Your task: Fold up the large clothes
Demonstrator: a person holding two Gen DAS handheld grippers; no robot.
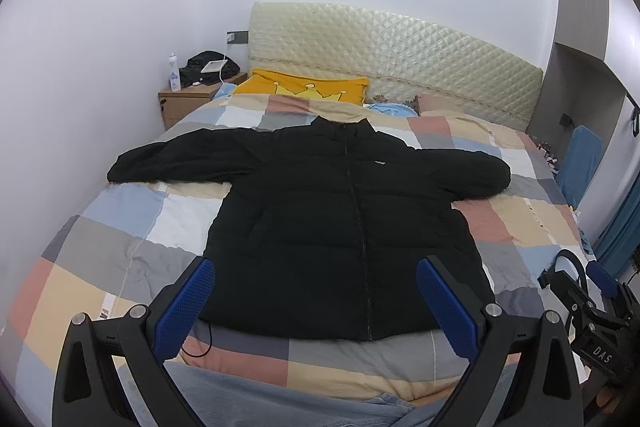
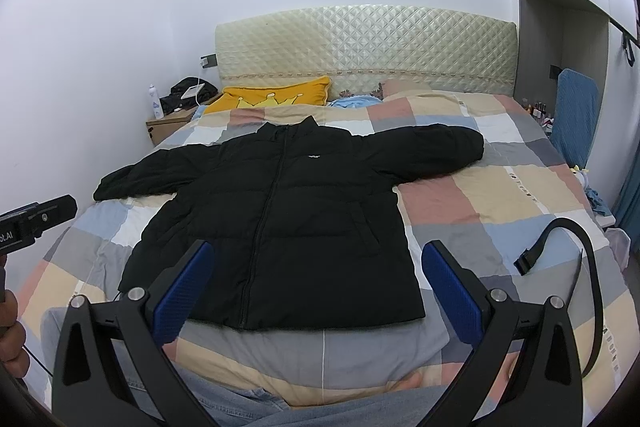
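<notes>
A black puffer jacket (image 1: 320,211) lies flat and zipped on the bed, front up, collar toward the headboard, both sleeves spread out sideways. It also shows in the right wrist view (image 2: 280,223). My left gripper (image 1: 316,283) is open and empty, held above the jacket's hem. My right gripper (image 2: 316,267) is open and empty, also above the hem, near the jacket's right bottom corner. The right gripper's body (image 1: 592,311) shows at the right edge of the left wrist view.
The jacket lies on a checked quilt (image 1: 120,251). A yellow pillow (image 1: 304,89) and a padded headboard (image 1: 400,55) are at the far end. A nightstand (image 1: 188,99) with a bottle stands far left. A black strap (image 2: 560,247) hangs at the right. Denim-clad legs (image 2: 248,407) are below.
</notes>
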